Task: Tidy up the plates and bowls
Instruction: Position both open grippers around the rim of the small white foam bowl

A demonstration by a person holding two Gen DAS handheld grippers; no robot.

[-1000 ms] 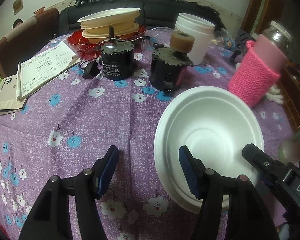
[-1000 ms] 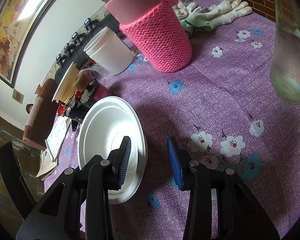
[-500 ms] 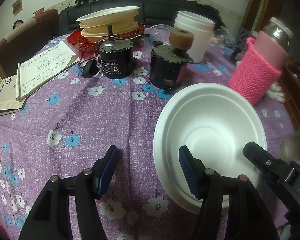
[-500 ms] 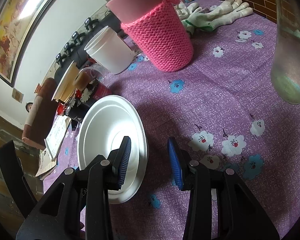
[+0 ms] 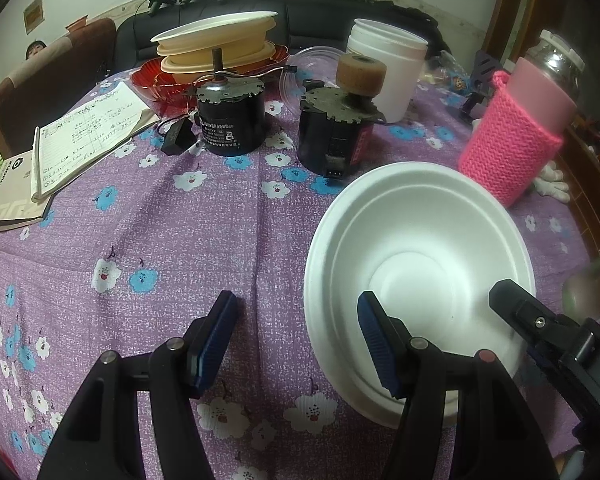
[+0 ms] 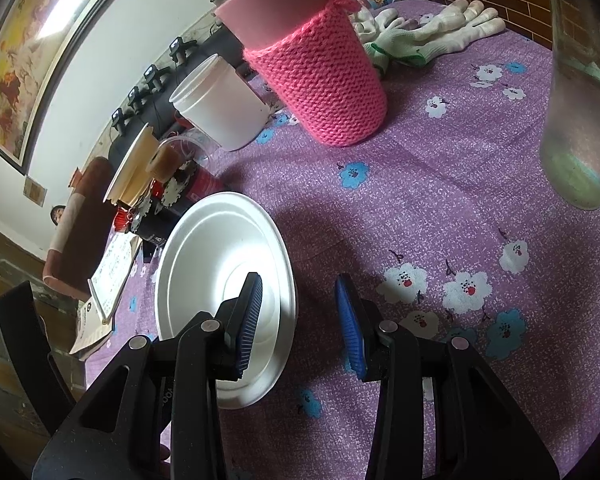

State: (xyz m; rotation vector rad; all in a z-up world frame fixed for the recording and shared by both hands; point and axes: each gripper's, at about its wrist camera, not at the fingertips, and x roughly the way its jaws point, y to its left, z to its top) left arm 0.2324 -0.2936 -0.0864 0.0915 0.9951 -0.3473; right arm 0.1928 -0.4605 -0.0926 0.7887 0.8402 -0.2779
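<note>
Left tool point(image 5: 296, 336): seen at the bottom of the left wrist view, spread wide with nothing grasped; its right finger is overlapped with the near left edge of the white bowl, its left finger is held over bare cloth.
Right tool point(image 6: 299, 312): seen at the bottom of the right wrist view, released; its left finger is placed over the bowl's inside, its right finger outside the rim, so the rim is straddled but not pinched.
White bowl point(image 5: 416, 264): set upright on the bench at lower right of the left wrist view, lower left of centre in the right wrist view.
Bench point(image 5: 180, 240): covered by a purple flowered cloth.
Two dark motors point(image 5: 232, 120): stood behind the bowl at mid frame, the right one topped by a tan roller.
Notebook point(image 5: 80, 136): laid open at the left edge.
Pink knitted bottle point(image 5: 516, 140): stood at the right, just beyond the bowl.
White tub point(image 5: 384, 68): placed behind the motors, upper centre.
Stacked dishes point(image 5: 220, 48): a white plate is seen on cream bowls, resting in a red dish, at upper centre left.
White gloves point(image 6: 428, 36): laid at the top right of the right wrist view.
</note>
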